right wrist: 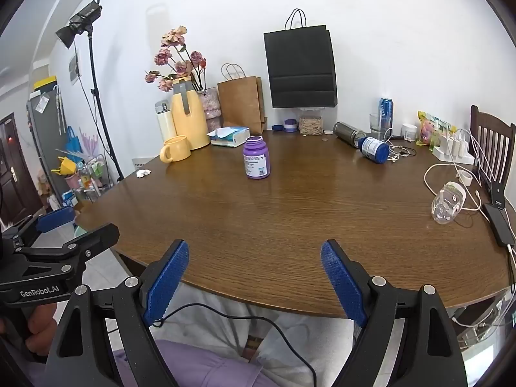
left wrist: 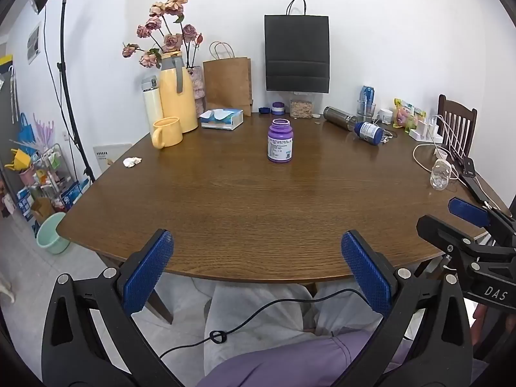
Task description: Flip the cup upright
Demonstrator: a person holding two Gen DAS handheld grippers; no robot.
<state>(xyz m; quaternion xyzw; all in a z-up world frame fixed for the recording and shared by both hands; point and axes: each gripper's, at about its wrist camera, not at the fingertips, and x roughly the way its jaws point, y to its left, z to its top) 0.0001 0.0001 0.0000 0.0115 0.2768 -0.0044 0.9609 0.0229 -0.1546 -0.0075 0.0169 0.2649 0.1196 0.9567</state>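
A clear plastic cup (right wrist: 447,203) lies tipped over on the bench (right wrist: 290,225), far ahead and to the right of the right jaws, among white cables (right wrist: 429,177). Both the right gripper (right wrist: 254,274) and the left gripper (left wrist: 257,267) hang at the near bench edge, jaws spread wide, holding nothing. Likely risks: the light cup may roll or skid when touched, the jaws may snag a cable, or the thin wall may crush. A purple bottle (right wrist: 256,158) stands ahead, well apart.
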